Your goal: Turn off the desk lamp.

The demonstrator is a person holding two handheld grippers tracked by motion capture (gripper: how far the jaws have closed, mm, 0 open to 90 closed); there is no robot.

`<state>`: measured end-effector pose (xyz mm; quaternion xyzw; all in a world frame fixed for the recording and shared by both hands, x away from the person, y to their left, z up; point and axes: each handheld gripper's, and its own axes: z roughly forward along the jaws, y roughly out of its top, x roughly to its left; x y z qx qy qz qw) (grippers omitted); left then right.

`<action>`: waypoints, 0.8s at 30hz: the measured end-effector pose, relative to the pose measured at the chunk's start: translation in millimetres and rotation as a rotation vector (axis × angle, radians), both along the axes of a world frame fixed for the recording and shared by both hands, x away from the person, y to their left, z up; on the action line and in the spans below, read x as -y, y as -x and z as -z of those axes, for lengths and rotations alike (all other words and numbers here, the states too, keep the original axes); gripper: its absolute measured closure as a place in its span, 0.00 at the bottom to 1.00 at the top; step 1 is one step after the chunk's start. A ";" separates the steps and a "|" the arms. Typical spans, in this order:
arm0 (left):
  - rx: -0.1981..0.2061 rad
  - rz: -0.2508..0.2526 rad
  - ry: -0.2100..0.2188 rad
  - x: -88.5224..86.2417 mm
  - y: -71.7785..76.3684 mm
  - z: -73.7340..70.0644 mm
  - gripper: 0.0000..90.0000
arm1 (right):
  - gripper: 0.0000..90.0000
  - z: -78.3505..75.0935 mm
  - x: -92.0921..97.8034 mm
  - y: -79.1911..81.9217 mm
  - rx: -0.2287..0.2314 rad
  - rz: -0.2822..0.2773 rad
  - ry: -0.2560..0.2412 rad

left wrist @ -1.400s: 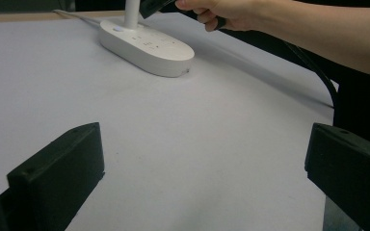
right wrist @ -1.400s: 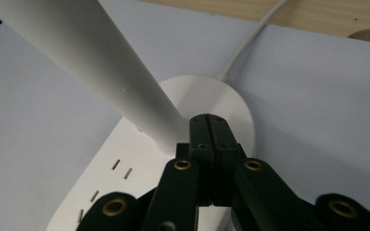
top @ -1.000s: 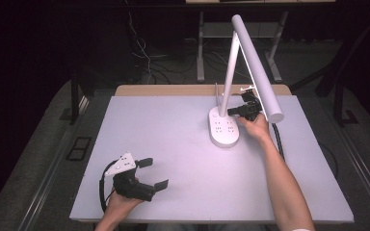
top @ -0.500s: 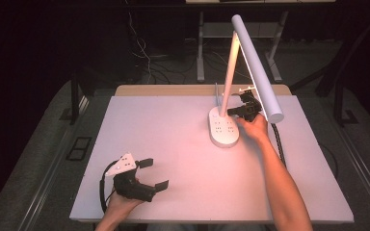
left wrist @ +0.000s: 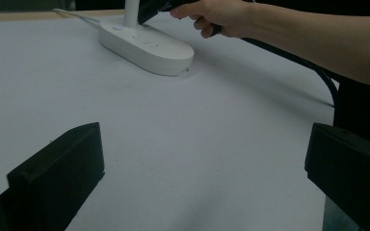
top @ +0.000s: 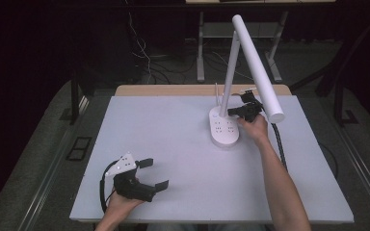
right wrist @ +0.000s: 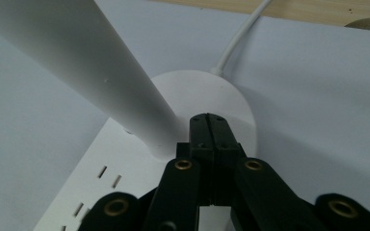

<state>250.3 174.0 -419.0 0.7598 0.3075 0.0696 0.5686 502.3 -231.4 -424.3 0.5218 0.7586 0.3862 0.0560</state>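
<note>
Two grippers, near to far: the left gripper [top: 144, 179] rests at the table's [top: 173, 144] near left edge, jaws wide apart and empty; the right gripper [top: 241, 111] sits far right at the lamp [top: 224, 127], jaws pressed together with nothing between, tips at the foot of the stem; the lamp likely handles as hard, smooth plastic, bottom-heavy at its base, its long head levering easily; hold it low on the stem.

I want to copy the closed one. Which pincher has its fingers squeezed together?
The right gripper, by the lamp base: its fingers meet with no gap. The left gripper, near the table's front edge, is spread wide.
</note>
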 end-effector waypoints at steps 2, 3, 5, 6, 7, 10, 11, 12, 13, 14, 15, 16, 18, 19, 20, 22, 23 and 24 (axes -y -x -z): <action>0.000 0.001 0.000 0.1 0.2 0.0 0.00 | 1.00 0.2 -0.9 0.6 0.003 0.004 0.006; 0.001 0.001 -0.001 0.0 0.2 0.0 0.00 | 1.00 0.4 -0.9 0.8 0.006 0.005 0.005; 0.000 -0.002 0.001 -0.6 0.0 0.0 0.00 | 1.00 0.8 -0.7 1.2 0.017 0.005 0.007; 0.002 -0.001 0.001 -1.0 -0.6 0.1 0.00 | 1.00 0.0 -1.0 1.4 0.010 0.004 0.011; 0.000 -0.002 0.002 -1.0 -0.7 0.1 0.00 | 1.00 -0.6 -1.5 1.3 0.005 0.007 0.012; 0.001 0.000 -0.001 -0.9 -0.8 0.1 0.00 | 1.00 -1.7 -1.4 0.9 0.004 0.008 0.007; 0.000 0.000 0.000 -0.7 -0.8 0.2 0.00 | 1.00 -1.3 -1.0 0.5 -0.001 0.010 -0.001; 0.000 0.000 0.000 -0.7 -0.7 0.1 0.00 | 1.00 -0.9 -0.5 0.3 0.002 0.011 -0.004; 0.001 -0.001 0.001 -0.7 -0.7 0.1 0.00 | 1.00 -0.7 -0.1 0.1 0.002 0.009 -0.005; 0.002 -0.001 0.000 -0.9 -0.6 -0.1 0.00 | 1.00 -0.8 -0.1 0.1 0.000 0.009 -0.005; 0.003 -0.002 0.000 -1.0 -0.6 -0.1 0.00 | 1.00 -0.9 -0.1 0.1 -0.002 0.009 -0.006; 0.002 -0.002 0.001 -1.2 -0.4 -0.2 0.00 | 1.00 -0.8 -0.1 0.1 -0.001 0.008 -0.005; 0.002 -0.003 0.001 -1.3 -0.5 -0.2 0.00 | 1.00 -0.5 0.1 0.1 0.000 0.008 -0.010; 0.002 -0.002 0.001 -1.2 -0.6 -0.1 0.00 | 1.00 -0.4 0.6 0.0 -0.001 0.005 -0.011; 0.002 -0.001 0.001 -1.1 -0.7 -0.1 0.00 | 1.00 -0.3 0.8 0.1 -0.006 0.006 -0.015; 0.002 0.000 0.000 -0.9 -0.8 0.0 0.00 | 1.00 0.5 1.2 -0.2 -0.002 0.012 -0.026; 0.001 0.000 0.001 -0.8 -0.8 0.1 0.00 | 1.00 0.6 1.3 0.0 -0.005 0.015 -0.032; 0.001 0.000 0.000 -0.8 -0.8 0.1 0.00 | 1.00 0.8 1.5 0.1 -0.010 0.018 -0.038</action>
